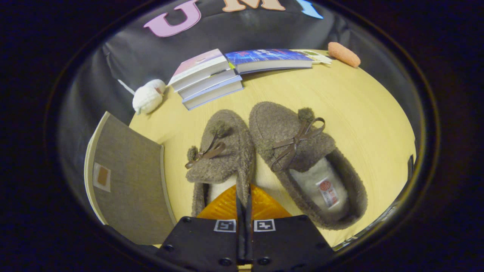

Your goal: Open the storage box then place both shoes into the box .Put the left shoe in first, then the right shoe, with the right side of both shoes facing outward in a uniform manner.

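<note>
Fingers of our hand-held gripper [244, 196] pinch the left shoe [221, 158] by its inner collar wall, beside the right shoe [302, 158] on the desk [359, 105]. We judge loading is beginning; next we lift it toward the storage box [128, 181] nearby.

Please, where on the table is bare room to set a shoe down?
Gripper is shut on the left shoe. Bare table lies beside the right shoe, below the orange roll. Crowded: books, white toy.
</note>
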The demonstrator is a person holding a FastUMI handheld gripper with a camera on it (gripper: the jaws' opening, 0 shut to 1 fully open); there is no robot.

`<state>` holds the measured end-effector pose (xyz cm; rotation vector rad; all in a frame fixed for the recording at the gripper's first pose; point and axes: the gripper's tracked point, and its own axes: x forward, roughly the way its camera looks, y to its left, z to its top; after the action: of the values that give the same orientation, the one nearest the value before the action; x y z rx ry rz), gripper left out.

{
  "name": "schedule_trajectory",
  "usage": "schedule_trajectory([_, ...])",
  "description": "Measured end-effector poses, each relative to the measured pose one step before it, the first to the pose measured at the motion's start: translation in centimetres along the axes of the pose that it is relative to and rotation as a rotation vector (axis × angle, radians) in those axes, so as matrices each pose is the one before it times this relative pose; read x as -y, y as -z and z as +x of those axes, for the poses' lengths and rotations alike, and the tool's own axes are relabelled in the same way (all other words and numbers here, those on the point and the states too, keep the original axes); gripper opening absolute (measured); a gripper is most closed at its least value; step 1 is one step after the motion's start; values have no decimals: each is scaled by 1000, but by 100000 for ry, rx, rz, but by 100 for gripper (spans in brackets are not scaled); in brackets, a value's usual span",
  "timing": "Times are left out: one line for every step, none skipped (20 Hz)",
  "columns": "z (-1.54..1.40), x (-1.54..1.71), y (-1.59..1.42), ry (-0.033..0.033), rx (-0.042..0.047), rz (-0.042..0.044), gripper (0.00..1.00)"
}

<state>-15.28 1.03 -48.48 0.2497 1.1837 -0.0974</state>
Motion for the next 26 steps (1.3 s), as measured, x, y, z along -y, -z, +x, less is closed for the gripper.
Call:
schedule_trajectory([-379, -253, -459, -471, 717, 969, 3])
schedule_trajectory([-330, -331, -275, -770, 247, 144, 3])
schedule_trajectory([-360, -553, -227, -1533, 92, -57, 3])
schedule_trajectory([-352, -436, -177, -1250, -189, 2, 3])
schedule_trajectory([-419, -421, -234, -736, 396, 498, 3])
schedule_trajectory([-453, -389, -335, -353, 618, 746, 3])
schedule_trajectory([-567, -514, -372, -459, 700, 827, 3])
schedule_trajectory([-667, -682, -574, -1133, 1028, 1024, 3])
schedule_trajectory([-731, -777, -740, -1362, 1407, 1324, 3])
schedule_trajectory([-850, -968, -1000, -1607, 1682, 838, 3])
schedule_trajectory([-810, -1024, -1110, -1731, 2524, 220, 3])
schedule_trajectory([-934, -1156, -1268, -1605, 2371, -497, 3])
schedule_trajectory([-761, -1286, -1158, -1990, 2148, -766, 3])
schedule_trajectory([-694, -1428, -1154, -2297, 1667, -694, 3])
schedule_trajectory([-630, -1500, -916, -2467, 1483, -630, 3])
schedule_trajectory([-520, -1500, -854, -2457, 1275, -476, 3])
schedule_trajectory([-404, -1423, -647, -2376, 989, -675, 3])
schedule_trajectory([-239, -1470, -423, -2537, 606, -615, 3])
schedule_trajectory([-196, -1455, -46, -2531, -135, -359, 3])
schedule_trajectory([-24, -1389, 178, -2443, -957, -293, 3])
schedule_trajectory([121, -1305, 422, -2308, -865, -552, 3])
schedule_trajectory([180, -1035, 589, -1736, -1074, -764, 3])
schedule_trajectory([165, -897, 769, -1406, -1683, -930, 3])
schedule_trajectory([441, -836, 890, -1157, -1928, -1070, 3])
schedule_trajectory([367, -660, 1155, -703, -2158, -1153, 3])
schedule_trajectory([422, -557, 987, -397, -2110, -1365, 3])
